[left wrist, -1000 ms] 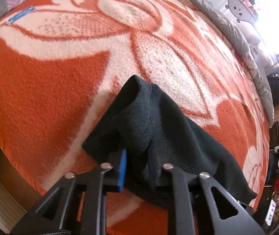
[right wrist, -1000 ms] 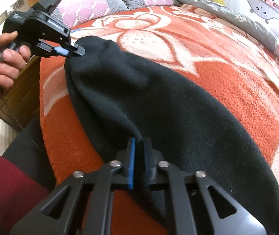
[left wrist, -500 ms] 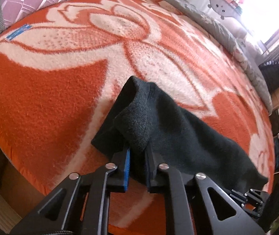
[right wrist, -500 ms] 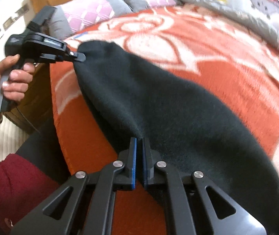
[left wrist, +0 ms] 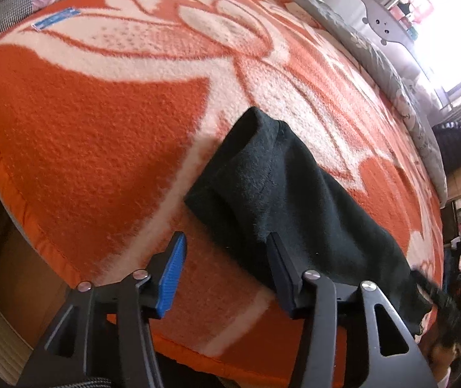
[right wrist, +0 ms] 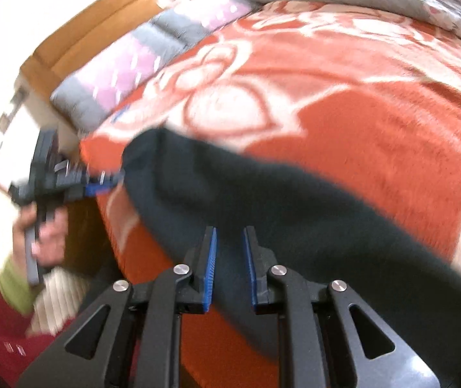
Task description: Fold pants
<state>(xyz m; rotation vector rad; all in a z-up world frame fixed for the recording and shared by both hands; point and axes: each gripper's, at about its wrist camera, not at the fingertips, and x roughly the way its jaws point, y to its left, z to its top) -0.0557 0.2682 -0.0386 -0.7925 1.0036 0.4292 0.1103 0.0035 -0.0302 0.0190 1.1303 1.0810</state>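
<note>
A pair of black fleece pants [left wrist: 282, 200] is laid in a long folded band across an orange blanket [left wrist: 94, 148] with a cream flower pattern, which covers a bed. In the left wrist view the band is seen running from a rounded end near the middle of the blanket down toward the near right edge. The left gripper [left wrist: 227, 268] is held just over the near side of the pants with its jaws spread wide; they have just been opening, and no fabric is pressed between them (the right finger lies against the pants' near edge, the blue-padded left finger stands over bare blanket). In the right wrist view, which is blurred, the right gripper [right wrist: 229, 258] is shown above the dark cloth with its blue pads parted by a narrow gap; its jaws have also just been opening, and the fabric is seen beyond the gap, not gripped. At the far left of that view the left gripper [right wrist: 101, 184] is held by a hand [right wrist: 46, 236] in a green cuff and dark red sleeve, its tips just beside the far end of the pants. Pink and grey pillows [right wrist: 152, 51] are set against a wooden headboard [right wrist: 101, 22] at the far side, and a grey quilt [left wrist: 388, 74] is bunched along the right.
</note>
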